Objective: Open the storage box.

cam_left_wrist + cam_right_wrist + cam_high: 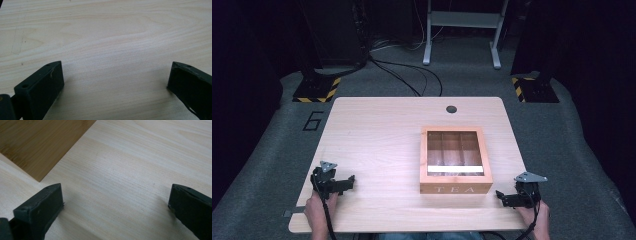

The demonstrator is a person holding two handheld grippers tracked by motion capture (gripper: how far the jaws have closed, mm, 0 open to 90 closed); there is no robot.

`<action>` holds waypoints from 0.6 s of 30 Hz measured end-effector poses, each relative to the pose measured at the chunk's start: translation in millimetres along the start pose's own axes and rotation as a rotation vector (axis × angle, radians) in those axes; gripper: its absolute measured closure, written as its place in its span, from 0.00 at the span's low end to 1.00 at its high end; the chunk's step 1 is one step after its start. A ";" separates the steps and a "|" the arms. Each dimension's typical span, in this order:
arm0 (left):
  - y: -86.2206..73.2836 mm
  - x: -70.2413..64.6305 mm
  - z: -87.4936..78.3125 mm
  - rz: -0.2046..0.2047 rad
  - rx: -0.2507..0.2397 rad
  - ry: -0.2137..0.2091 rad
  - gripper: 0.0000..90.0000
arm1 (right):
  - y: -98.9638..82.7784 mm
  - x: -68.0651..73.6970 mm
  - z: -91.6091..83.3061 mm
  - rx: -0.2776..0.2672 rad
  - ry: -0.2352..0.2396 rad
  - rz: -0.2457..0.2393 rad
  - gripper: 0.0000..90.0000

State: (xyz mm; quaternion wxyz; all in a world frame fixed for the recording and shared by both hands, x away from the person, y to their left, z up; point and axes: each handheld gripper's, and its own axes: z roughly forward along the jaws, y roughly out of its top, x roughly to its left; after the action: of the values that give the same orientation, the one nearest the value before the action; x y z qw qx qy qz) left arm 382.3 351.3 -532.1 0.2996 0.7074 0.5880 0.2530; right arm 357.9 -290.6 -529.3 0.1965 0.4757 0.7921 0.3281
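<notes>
- The table [377,135] is lying largely bare to the left of centre, giving open room between the grippers; both hands are resting near its near edge.
- A small dark hole [451,109] is sitting near the far edge; stands and cables are standing on the floor beyond, off the tabletop.
- The wooden tea box [455,160], its glass lid closed, is sitting right of centre, its "TEA" front facing the person.
- The left gripper [347,183] is holding its jaws spread over bare wood, well apart from the box.
- The right gripper [501,196] is also spreading its jaws, empty, near the box's front right corner [40,147] without touching it.
</notes>
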 end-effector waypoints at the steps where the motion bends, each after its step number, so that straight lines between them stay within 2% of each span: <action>1: 0.0 0.0 0.0 0.000 0.000 0.000 0.00 | 0.3 0.1 0.2 0.000 -0.003 0.002 0.00; 5: 0.1 0.0 0.0 0.000 0.000 0.000 0.00 | 1.9 0.9 -0.3 0.012 -0.007 0.018 0.00; 9: 0.1 0.0 0.1 0.000 0.000 0.000 0.00 | 4.6 4.2 -3.6 0.018 0.032 0.042 0.00; 18: -0.1 0.0 -0.1 -0.001 0.002 -0.002 0.00 | 22.7 27.5 -21.6 -0.067 0.075 -0.003 0.01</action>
State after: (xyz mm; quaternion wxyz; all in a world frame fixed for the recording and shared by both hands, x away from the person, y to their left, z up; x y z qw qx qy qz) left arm 382.2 351.3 -532.0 0.2996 0.7075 0.5885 0.2517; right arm 345.7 -266.0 -497.9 0.1833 0.4550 0.7882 0.3716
